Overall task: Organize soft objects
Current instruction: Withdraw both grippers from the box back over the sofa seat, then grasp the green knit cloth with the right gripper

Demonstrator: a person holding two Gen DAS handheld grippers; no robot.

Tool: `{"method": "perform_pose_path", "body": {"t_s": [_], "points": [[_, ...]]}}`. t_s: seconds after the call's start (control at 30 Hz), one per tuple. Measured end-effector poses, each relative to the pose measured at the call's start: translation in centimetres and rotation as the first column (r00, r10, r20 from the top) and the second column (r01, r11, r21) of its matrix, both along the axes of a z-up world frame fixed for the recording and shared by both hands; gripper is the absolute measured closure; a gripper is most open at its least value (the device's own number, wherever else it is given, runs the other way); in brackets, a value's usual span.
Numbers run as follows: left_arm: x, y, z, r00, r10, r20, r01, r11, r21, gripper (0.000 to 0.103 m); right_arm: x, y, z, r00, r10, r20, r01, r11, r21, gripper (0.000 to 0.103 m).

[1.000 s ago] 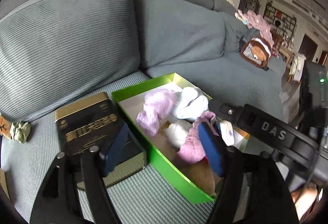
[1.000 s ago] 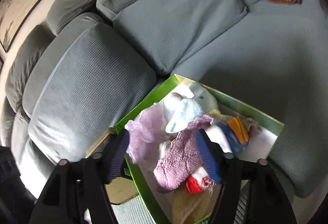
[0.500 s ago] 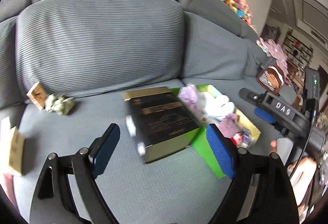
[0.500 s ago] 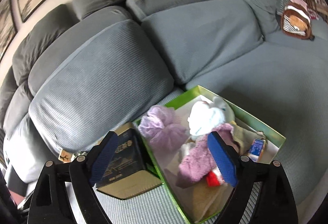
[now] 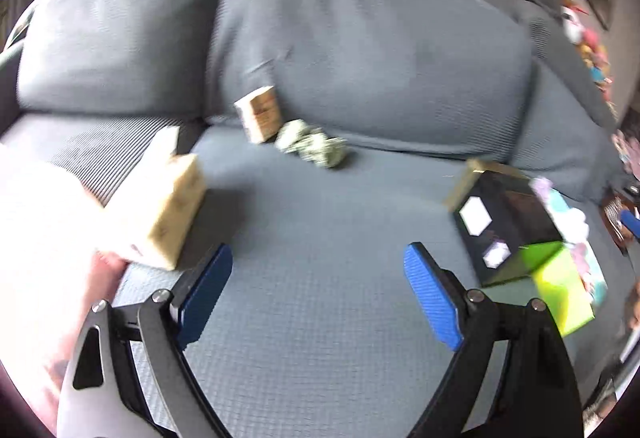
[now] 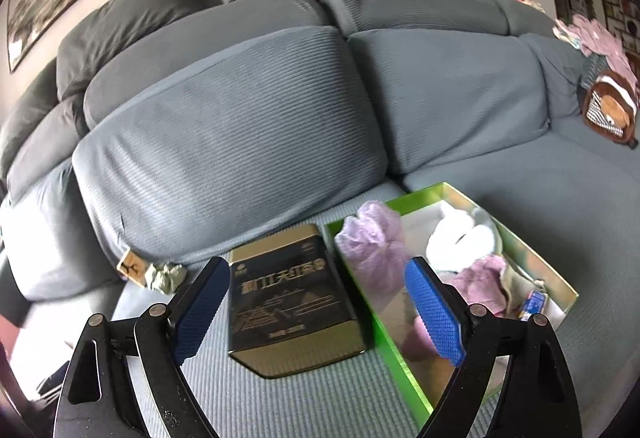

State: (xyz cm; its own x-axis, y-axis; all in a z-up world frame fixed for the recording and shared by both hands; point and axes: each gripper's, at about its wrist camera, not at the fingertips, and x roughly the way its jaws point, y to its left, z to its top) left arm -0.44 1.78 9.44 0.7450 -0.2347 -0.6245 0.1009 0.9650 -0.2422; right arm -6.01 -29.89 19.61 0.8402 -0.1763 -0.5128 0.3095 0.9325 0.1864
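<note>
1. In the right wrist view I see the green box (image 6: 452,278) lying on the grey sofa seat (image 6: 280,398), lower right of the frame. Its long axis runs from the lower centre up toward the right edge, and its open side faces up.
2. Inside the box I see a lilac fluffy piece (image 6: 372,238) at the upper-left end, a white plush piece (image 6: 460,238) toward the upper right, and a pink knitted piece (image 6: 484,278) near the middle. Further contents at the right end are too small to identify.
3. The black and gold tin (image 6: 292,302) lies flat just beside the box's left wall, its long axis parallel to that wall.
4. The right gripper (image 6: 316,310) has its jaws spread wide with nothing between them. The tin sits between the blue pads; the box extends behind and beyond the right pad.
5. In the left wrist view, which is motion-blurred, the left gripper (image 5: 316,294) is likewise spread apart and empty, over bare seat fabric.
6. There the green box (image 5: 560,286) and tin (image 5: 504,222) appear at the right edge, well right of the pads.
7. A crumpled greenish soft item (image 5: 316,145) lies at upper centre against the backrest, touching a small wooden block (image 5: 260,113). A larger pale block (image 5: 168,205) sits at left.
</note>
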Motion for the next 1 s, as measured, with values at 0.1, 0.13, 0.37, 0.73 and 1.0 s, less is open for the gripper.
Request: {"method": "perform_pose_path", "body": {"t_s": [0.1,0.13,0.37,0.73,1.0], "points": [[0.8,1.9,-0.6,0.998,0.050,-0.030,-0.051,0.998,-0.033,0.016,0.6,2.0,0.1,0.999,0.052,-0.001,-0.052,0.999,-0.004,0.013],[1.0,2.6,-0.8,0.997,0.066,-0.038,-0.067,0.997,-0.039,0.016,0.9,2.8,0.1,0.997,0.078,0.002,-0.078,0.997,-0.005,0.013],[1.6,6.3,-1.4,0.984,0.169,-0.060,-0.174,0.981,-0.091,0.016,3.1,9.8,0.9,0.902,0.414,0.126,-0.430,0.888,0.165,0.013],[2.6,7.8,-2.0,0.978,0.181,-0.103,-0.188,0.980,-0.068,0.017,20.0,20.5,-7.0,0.882,0.386,-0.270,-0.355,0.922,0.156,0.013],[4.3,7.8,-3.1,0.975,0.133,-0.179,-0.153,0.982,-0.106,0.017,29.5,23.0,-14.6,0.874,0.268,-0.406,-0.280,0.960,0.031,0.013]]}}
